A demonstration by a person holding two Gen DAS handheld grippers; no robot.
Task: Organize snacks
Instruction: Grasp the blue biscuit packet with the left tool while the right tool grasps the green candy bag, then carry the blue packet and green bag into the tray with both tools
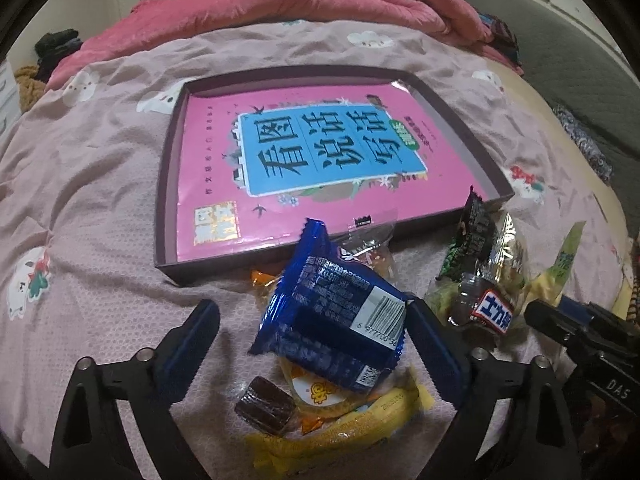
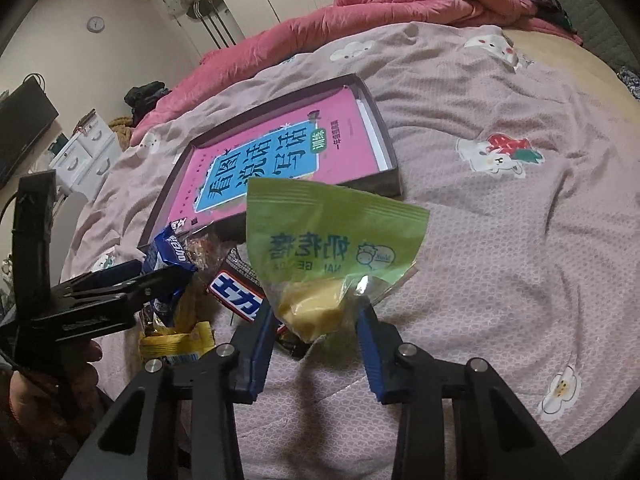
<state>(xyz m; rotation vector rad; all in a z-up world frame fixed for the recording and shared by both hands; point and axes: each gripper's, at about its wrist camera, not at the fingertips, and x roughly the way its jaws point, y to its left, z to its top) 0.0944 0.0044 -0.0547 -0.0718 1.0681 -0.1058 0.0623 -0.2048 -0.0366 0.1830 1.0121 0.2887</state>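
1. Pink bedsheet [image 1: 100,200], printed with white animals, covers the bed under everything you are working on; a rumpled red quilt [image 1: 340,4] lies bunched at the far side.
2. Your left gripper [image 1: 316,344] hangs over the snack pile with its fingers spread wide. The left finger [image 1: 192,344] sits over bare sheet, touching nothing. The right finger [image 1: 436,352] is right against the barcode end of the blue pack [image 1: 336,316], so nothing is pinched.
3. That blue pack lies tilted on top of the pile, its upper end overlapping the near rim of the tray [image 1: 168,208].
4. Under and in front of it you have a yellow wrapper [image 1: 352,428] and a small brown sweet [image 1: 266,406], both on the sheet between the fingers.
5. The tray is a shallow dark box holding a pink book [image 1: 320,152] with a blue title panel. No snack lies fully inside it.
6. Right of the blue pack, a brown bar [image 1: 490,312] with white lettering lies among dark green and silver packets [image 1: 476,236], near the tray's corner.
7. Your right gripper [image 2: 316,316] is clamped on the green bag [image 2: 332,236]. Its blue pads press both sides of the bag's clear lower end, where a yellow piece shows. The bag stands up off the sheet, just right of the pile and in front of the tray.
8. In the right wrist view your left gripper [image 2: 120,296] shows side-on at the left edge, over the pile.
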